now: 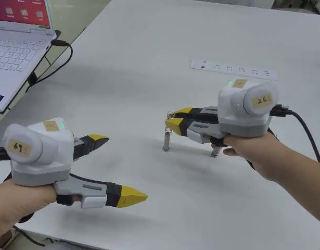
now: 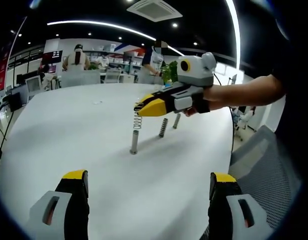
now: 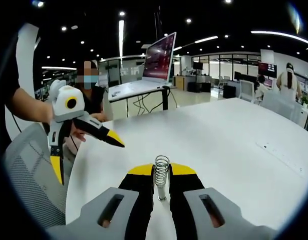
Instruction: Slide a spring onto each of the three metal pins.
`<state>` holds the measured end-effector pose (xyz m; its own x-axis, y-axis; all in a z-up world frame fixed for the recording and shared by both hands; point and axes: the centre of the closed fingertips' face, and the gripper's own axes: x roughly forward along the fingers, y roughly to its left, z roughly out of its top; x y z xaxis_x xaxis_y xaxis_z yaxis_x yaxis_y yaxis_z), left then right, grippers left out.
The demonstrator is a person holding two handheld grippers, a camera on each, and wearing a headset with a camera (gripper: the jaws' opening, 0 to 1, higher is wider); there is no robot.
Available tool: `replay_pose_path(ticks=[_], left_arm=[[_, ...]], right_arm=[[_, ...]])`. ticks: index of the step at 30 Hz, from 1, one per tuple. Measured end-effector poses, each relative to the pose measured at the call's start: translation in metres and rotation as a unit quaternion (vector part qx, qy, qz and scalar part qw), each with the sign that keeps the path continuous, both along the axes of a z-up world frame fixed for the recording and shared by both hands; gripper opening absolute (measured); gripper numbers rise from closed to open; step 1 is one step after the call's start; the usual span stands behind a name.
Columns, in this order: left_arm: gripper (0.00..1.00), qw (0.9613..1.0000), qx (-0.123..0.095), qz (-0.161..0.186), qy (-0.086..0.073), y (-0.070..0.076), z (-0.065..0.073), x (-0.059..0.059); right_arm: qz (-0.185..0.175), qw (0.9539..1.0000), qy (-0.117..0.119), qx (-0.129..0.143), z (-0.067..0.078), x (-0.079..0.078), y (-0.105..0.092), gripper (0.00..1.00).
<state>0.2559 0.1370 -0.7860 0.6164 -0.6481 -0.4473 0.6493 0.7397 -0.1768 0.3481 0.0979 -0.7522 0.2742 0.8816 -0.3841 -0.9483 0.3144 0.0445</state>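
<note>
Right gripper, jaws closed almost fully, pinches a thin silver coil spring. The spring hangs upright, its lower end at the top of a short grey metal pin standing on the white table. Two further pins just behind already carry coils. Left gripper hovers nearby, jaws spread wide, empty.

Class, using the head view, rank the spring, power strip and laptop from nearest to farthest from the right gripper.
1. Spring, held by the right gripper, above a pin.
2. Power strip, further back, to the right.
3. Laptop, far left corner.
</note>
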Motion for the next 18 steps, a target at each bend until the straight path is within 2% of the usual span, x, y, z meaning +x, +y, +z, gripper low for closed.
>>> replay_pose_path(ticks=[18], left_arm=[[0.98,1.0,0.002,0.001,0.003,0.0011,-0.0024,-0.0017]], right_arm=[[-0.003,0.9999,0.014,-0.005,-0.009,-0.0004,-0.0012,0.08]])
